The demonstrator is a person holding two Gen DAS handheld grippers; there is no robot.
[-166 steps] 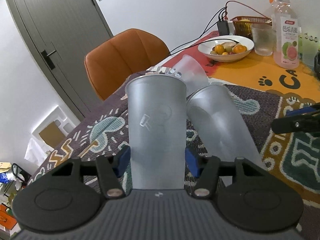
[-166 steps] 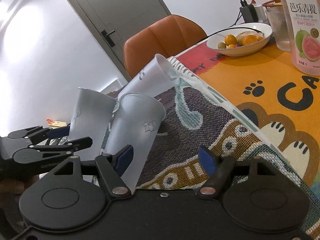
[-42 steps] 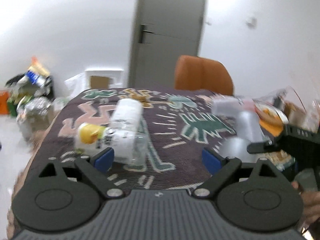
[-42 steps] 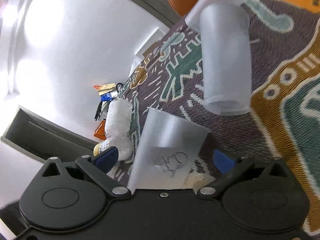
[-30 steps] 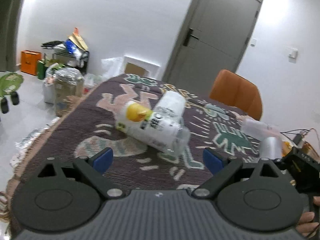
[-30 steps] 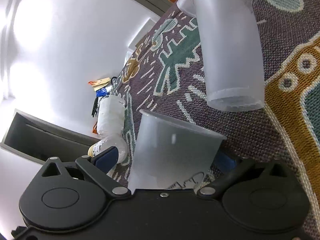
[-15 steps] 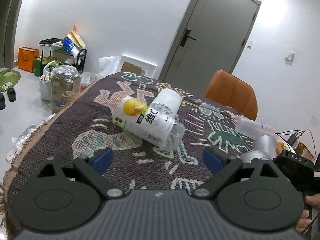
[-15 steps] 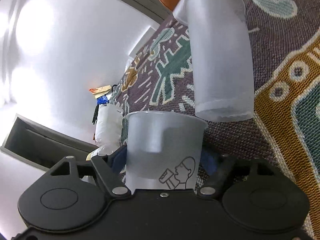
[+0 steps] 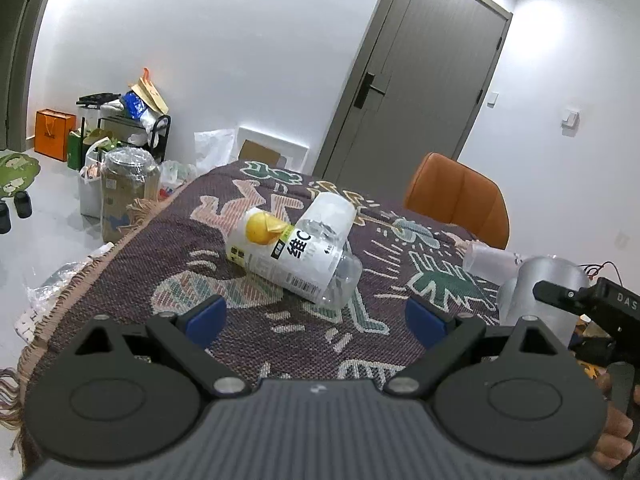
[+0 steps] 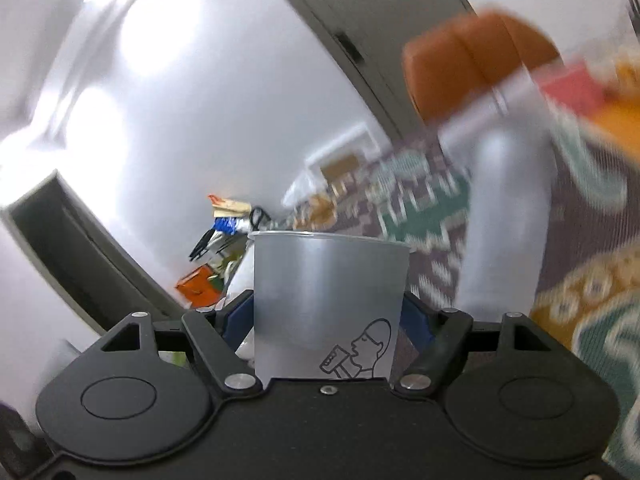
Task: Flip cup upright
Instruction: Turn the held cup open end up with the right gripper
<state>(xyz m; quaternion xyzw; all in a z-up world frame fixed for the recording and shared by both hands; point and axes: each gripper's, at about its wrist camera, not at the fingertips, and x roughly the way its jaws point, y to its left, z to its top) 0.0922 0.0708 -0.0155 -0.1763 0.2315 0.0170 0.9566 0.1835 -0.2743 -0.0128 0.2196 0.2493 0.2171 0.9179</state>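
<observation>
Swung upward since half a second ago, your right gripper (image 10: 327, 316) pinches the frosted cup (image 10: 328, 304) (rim up); left gripper (image 9: 316, 316) gapes, holding nothing.

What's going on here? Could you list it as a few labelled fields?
right gripper: jaws shut on a frosted cup, its wide rim away from the camera
left gripper: jaws open, holding nothing
ahead of left gripper: bottle lying on its side on the patterned cloth
other cups: one lying cup, blurred
behind table: orange chair
</observation>
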